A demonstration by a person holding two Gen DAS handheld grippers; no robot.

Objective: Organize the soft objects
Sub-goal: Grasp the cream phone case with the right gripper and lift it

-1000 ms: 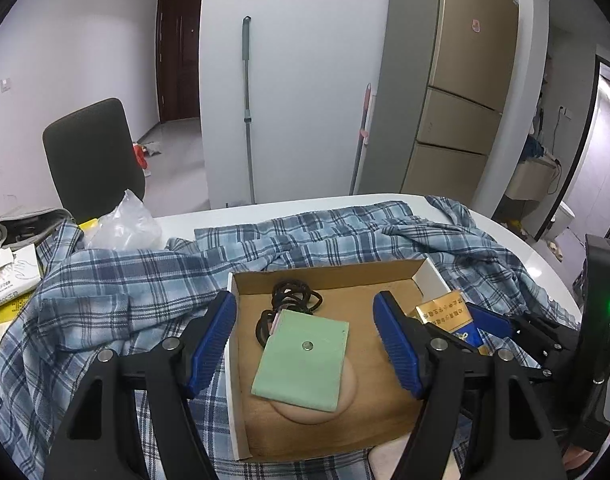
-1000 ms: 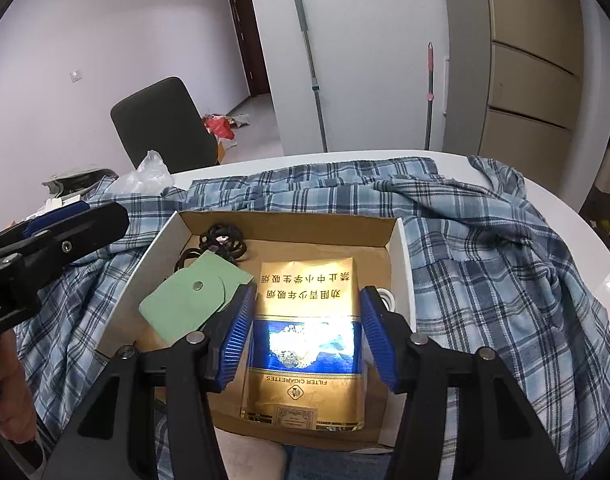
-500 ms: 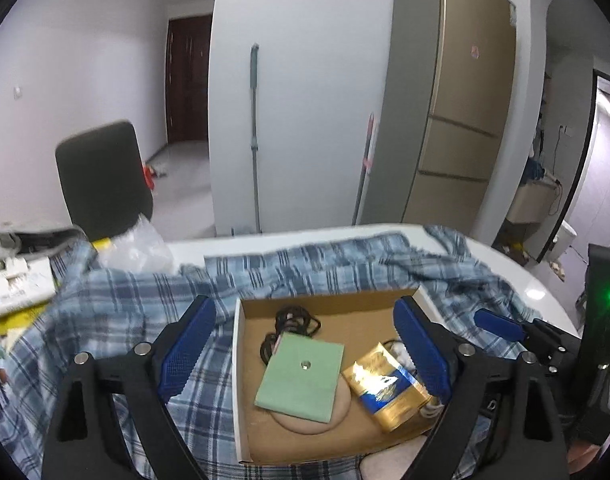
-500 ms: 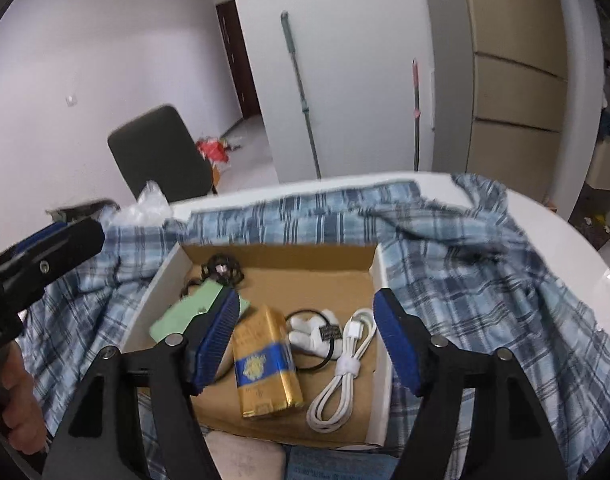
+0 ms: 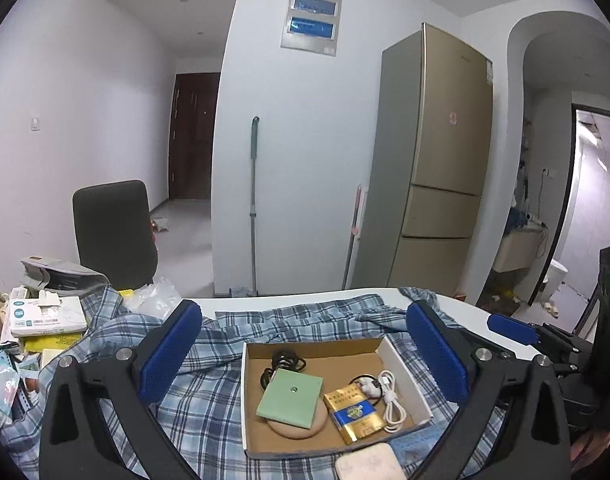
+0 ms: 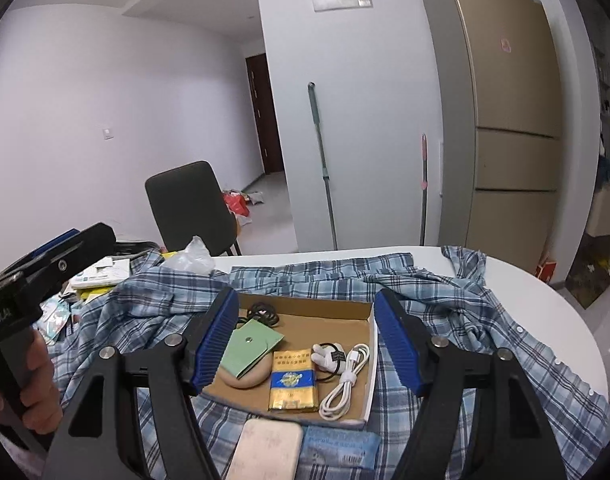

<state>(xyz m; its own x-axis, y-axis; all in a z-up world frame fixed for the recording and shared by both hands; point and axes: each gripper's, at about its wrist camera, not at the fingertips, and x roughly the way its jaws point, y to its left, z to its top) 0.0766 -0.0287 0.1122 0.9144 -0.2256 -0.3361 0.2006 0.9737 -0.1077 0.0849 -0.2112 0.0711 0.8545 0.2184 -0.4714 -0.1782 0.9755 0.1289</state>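
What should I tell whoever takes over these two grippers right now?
Left gripper: open, empty, raised above the table.
Right gripper: open, empty, raised too.
Cardboard box sits on the plaid shirt, holding the gold cigarette pack, green pouch, white cable and black hair ties.
Done: the pack lies in the box.
Left: the shirt is still spread, unfolded, under the box.

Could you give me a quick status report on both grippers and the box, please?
Left gripper open, empty. Right gripper open, empty. Cigarette pack lying in cardboard box on plaid shirt. Nothing blocking.
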